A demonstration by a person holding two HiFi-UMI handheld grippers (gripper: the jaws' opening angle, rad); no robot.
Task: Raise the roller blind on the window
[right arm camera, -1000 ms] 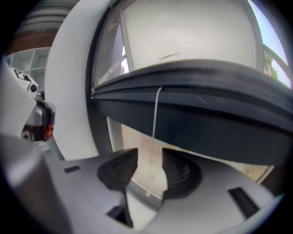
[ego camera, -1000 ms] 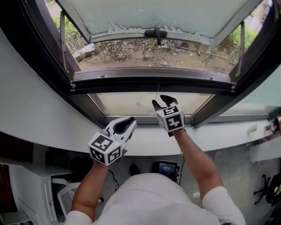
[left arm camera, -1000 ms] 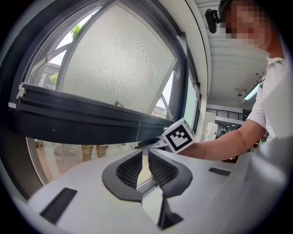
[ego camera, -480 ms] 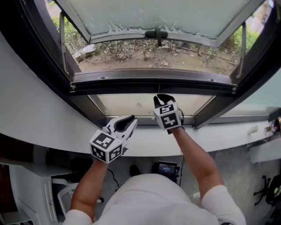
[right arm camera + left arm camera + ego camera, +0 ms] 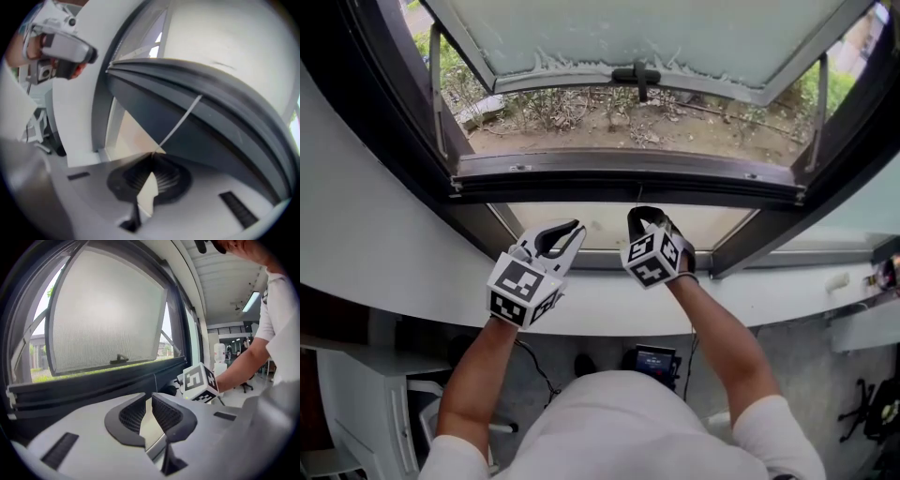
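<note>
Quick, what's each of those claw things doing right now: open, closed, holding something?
Left gripper: jaws slightly apart, holding nothing.
Right gripper: closed on the thin white cord at the window.

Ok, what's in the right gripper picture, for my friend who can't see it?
The right gripper is shut on a thin white cord that runs up to the dark window frame. A white wall stands left of the frame.
</note>
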